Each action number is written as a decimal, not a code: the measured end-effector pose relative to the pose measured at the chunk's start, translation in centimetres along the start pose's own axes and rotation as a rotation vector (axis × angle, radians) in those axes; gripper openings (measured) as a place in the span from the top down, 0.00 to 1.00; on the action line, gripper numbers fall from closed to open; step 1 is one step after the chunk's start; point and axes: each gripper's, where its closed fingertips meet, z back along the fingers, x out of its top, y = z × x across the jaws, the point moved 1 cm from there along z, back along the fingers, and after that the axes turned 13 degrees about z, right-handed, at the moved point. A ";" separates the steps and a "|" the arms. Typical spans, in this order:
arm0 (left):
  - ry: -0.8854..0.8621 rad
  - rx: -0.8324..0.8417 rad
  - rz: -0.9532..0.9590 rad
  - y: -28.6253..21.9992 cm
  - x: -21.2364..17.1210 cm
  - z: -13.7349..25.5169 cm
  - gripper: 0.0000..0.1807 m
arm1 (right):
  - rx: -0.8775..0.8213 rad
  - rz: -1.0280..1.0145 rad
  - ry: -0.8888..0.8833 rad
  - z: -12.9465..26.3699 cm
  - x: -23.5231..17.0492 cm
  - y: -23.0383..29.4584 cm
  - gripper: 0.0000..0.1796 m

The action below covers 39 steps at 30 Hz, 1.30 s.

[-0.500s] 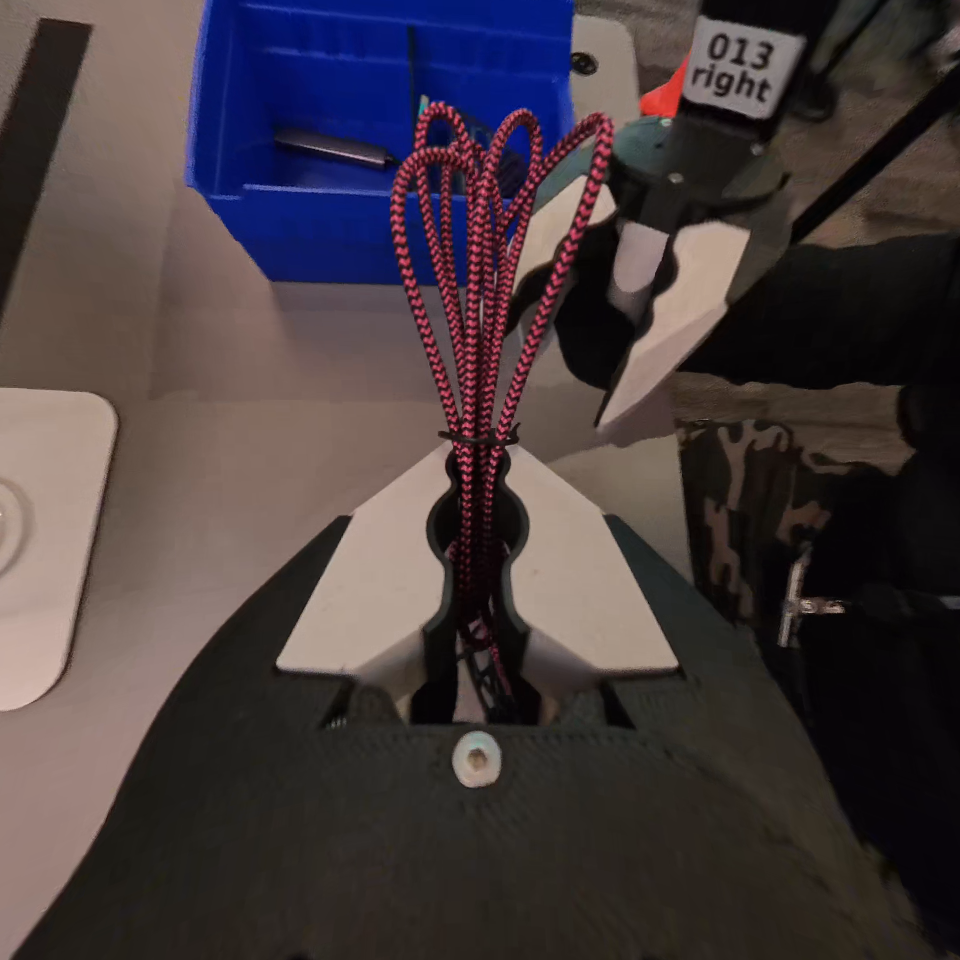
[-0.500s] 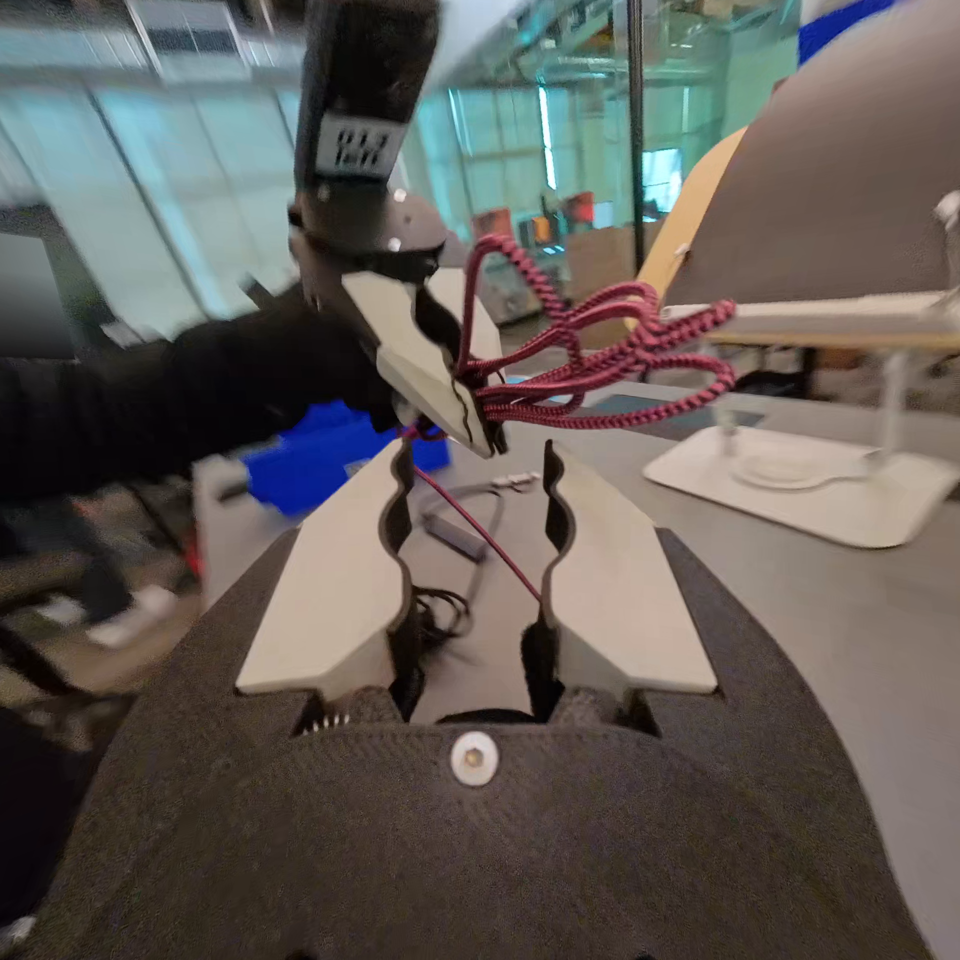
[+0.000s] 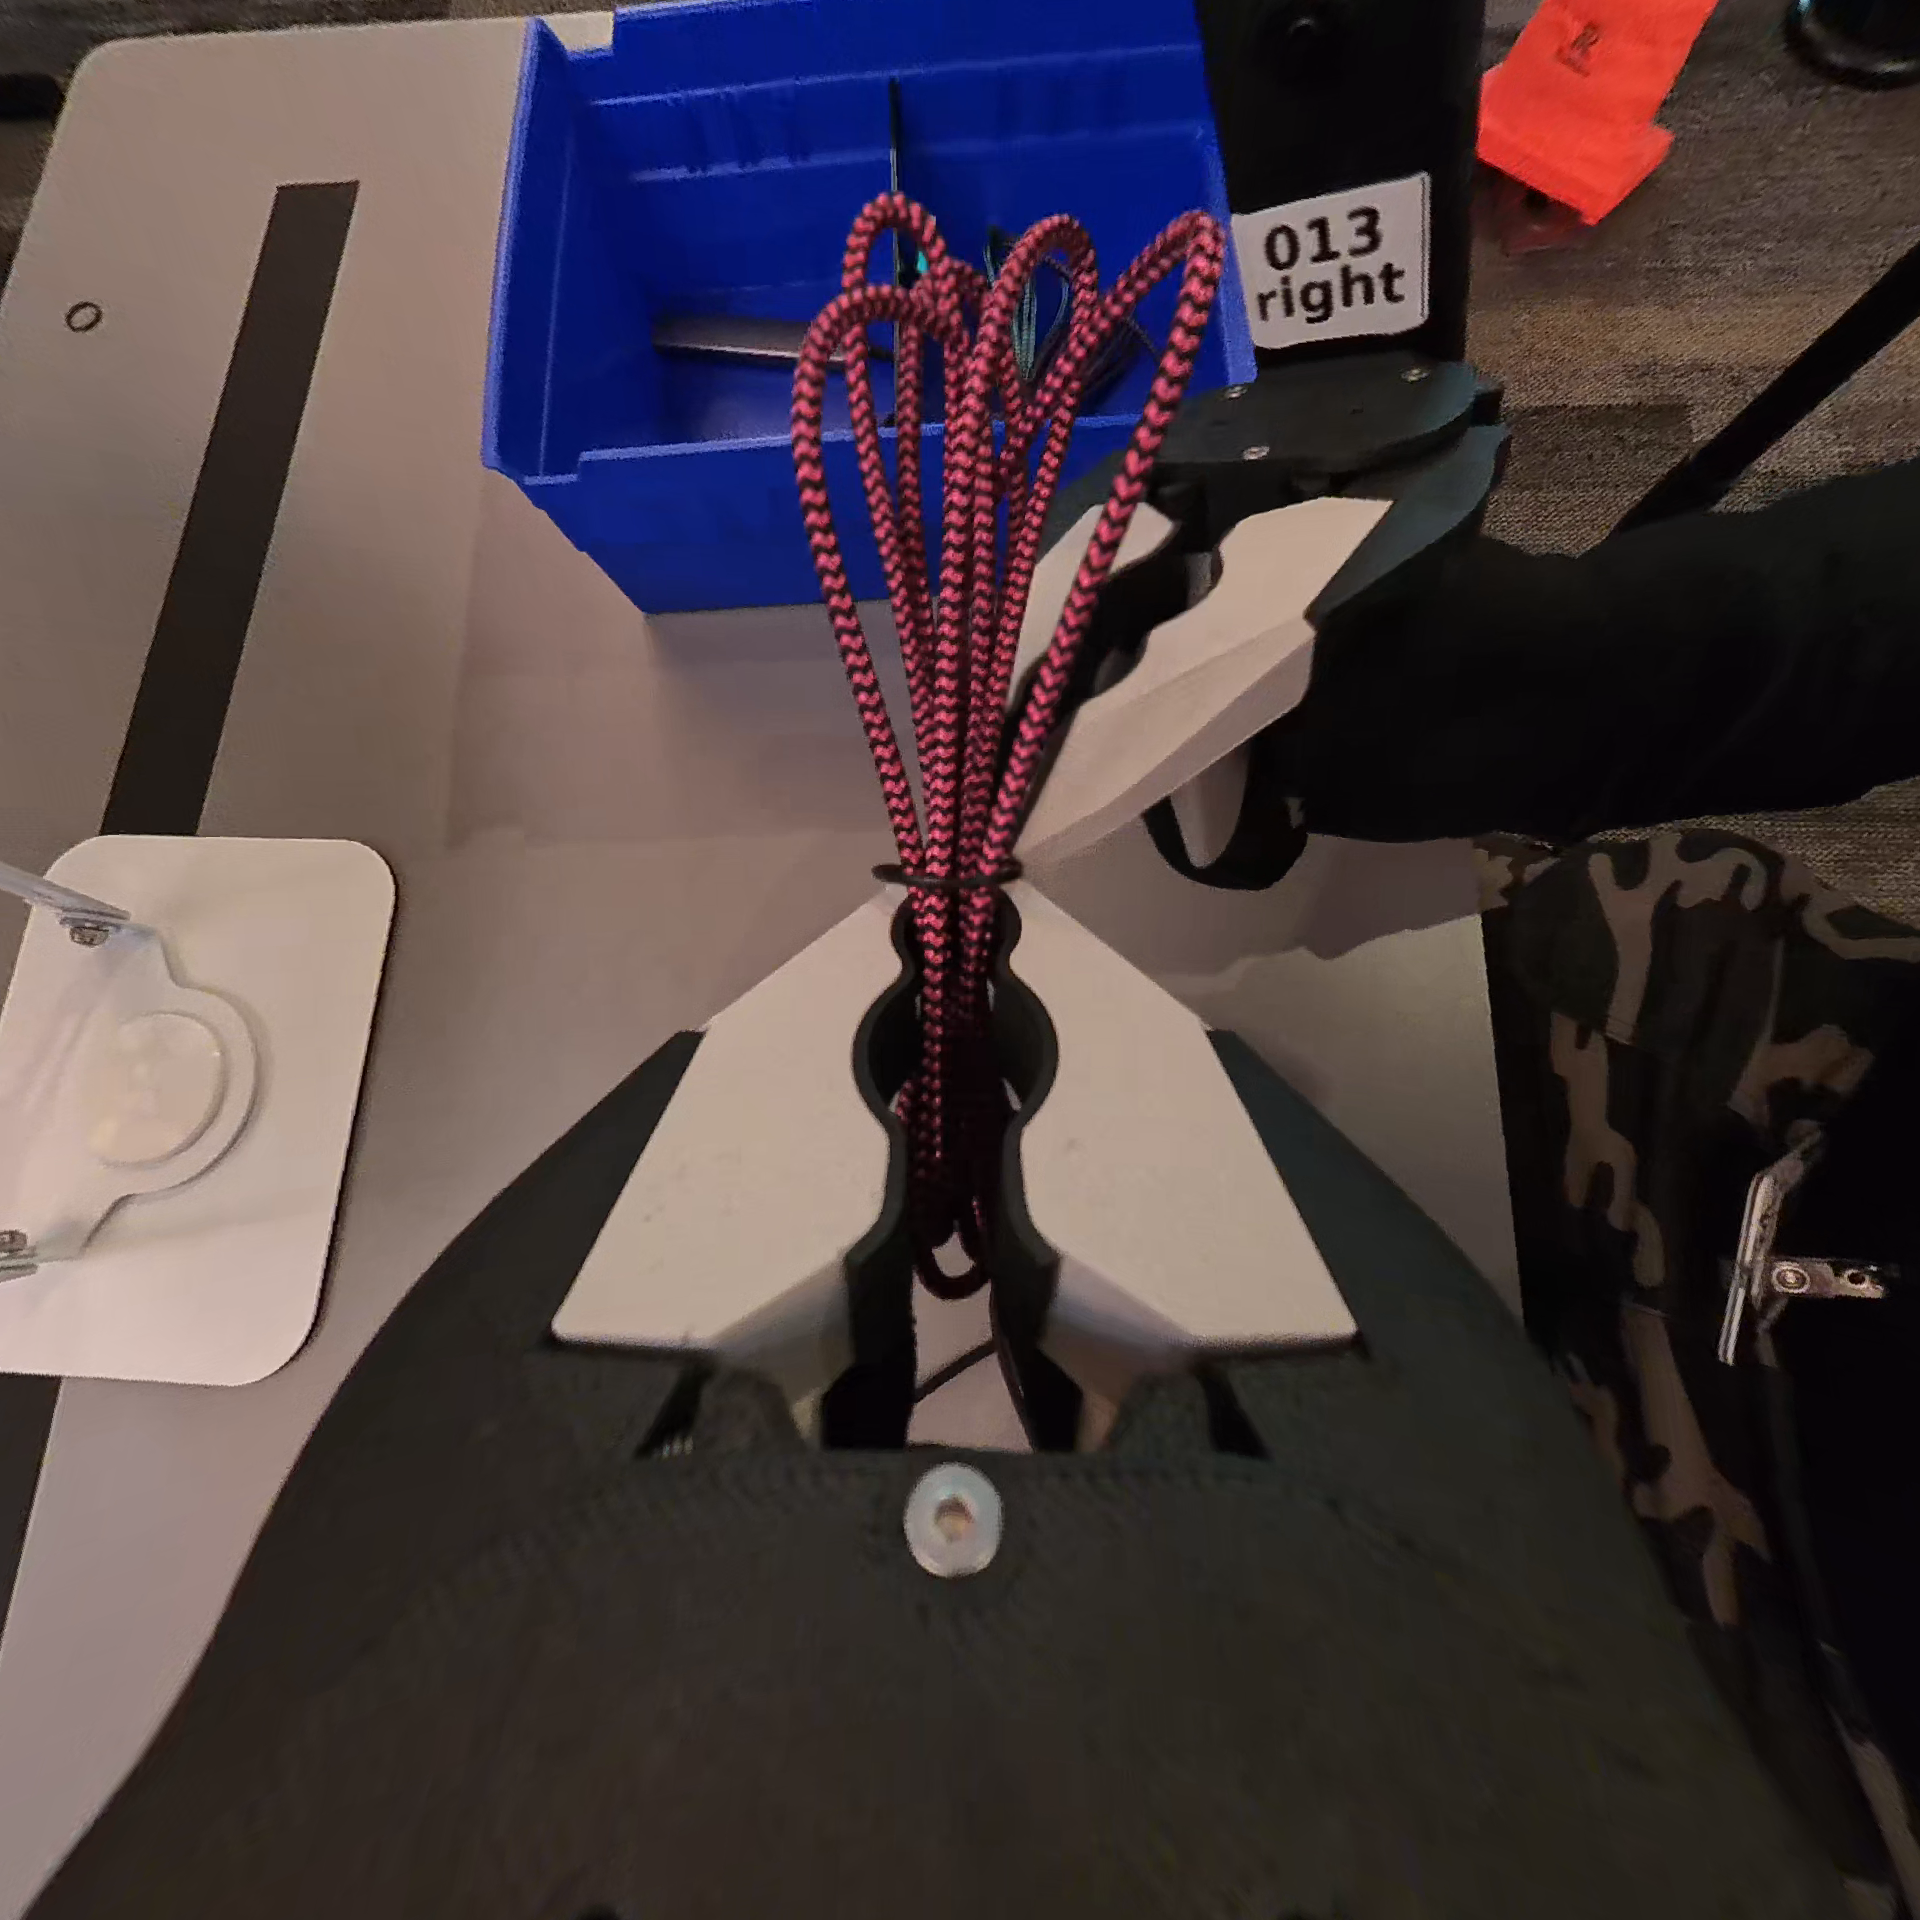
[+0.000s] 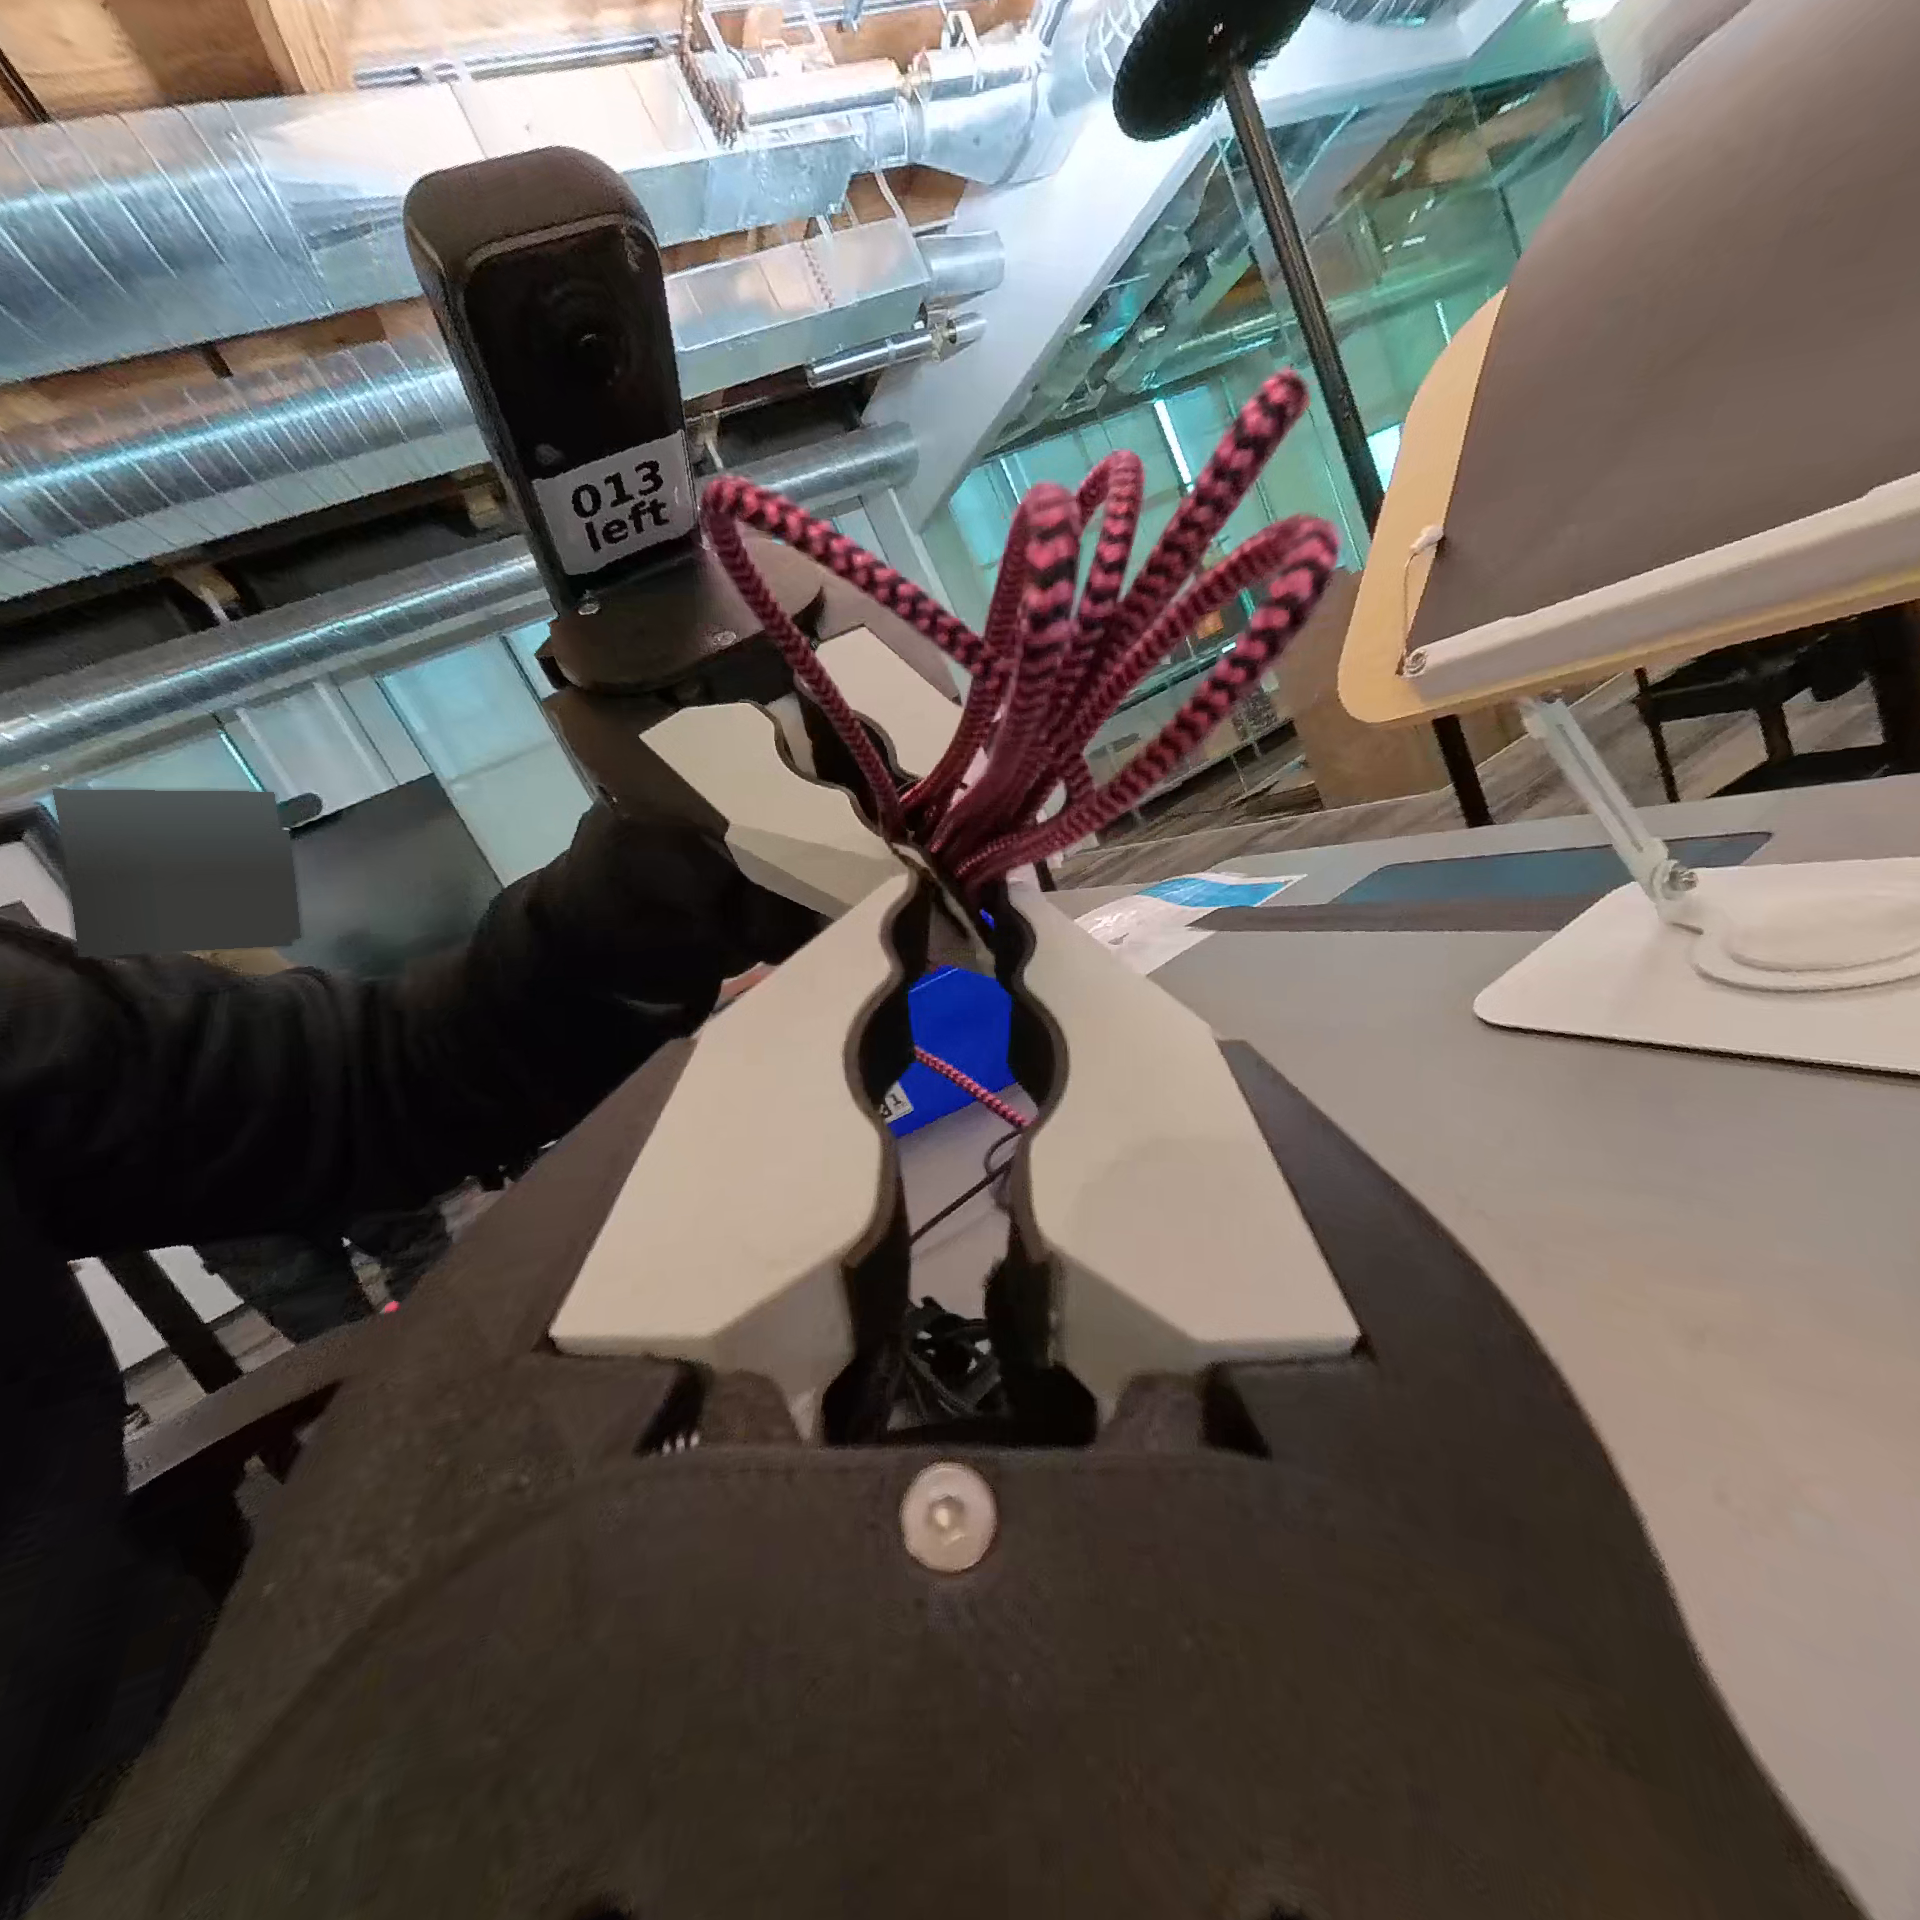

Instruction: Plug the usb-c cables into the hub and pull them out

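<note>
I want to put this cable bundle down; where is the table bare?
Bare table lies between the blue bin and the white stand base. Crowded where the right gripper meets the cable bundle.

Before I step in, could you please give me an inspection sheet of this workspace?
Surface: grey table, with a white stand base on it.
Job's things: red-black braided cable, looped and tied; hub not clearly seen.
Clutter: blue bin holding small items.
Grippers: left gripper, jaws shut on the cable; right gripper, jaws nearly closed at the bundle, grip unclear.
Cables: black wires on the table below the right gripper.
Surroundings: orange object on the floor; ceiling ducts.
</note>
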 end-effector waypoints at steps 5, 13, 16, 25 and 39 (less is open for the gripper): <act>-0.008 0.002 0.007 0.0 0.2 -0.1 0.98 | -0.007 0.027 -0.001 0.3 0.0 -0.1 0.99; -0.016 -0.016 0.010 -0.4 0.5 -0.2 0.97 | -0.013 0.050 -0.009 0.7 0.2 -0.2 1.00; -0.006 -0.042 0.032 -0.6 0.5 -0.3 0.97 | -0.019 0.065 0.003 0.9 0.2 -0.3 1.00; 0.064 -0.040 -0.009 -0.5 0.1 -0.5 0.97 | 0.015 0.061 0.025 1.8 0.2 -0.9 1.00; 0.061 0.035 -0.102 -0.4 0.5 -1.0 0.98 | 0.092 0.003 0.003 2.7 0.3 -0.6 0.82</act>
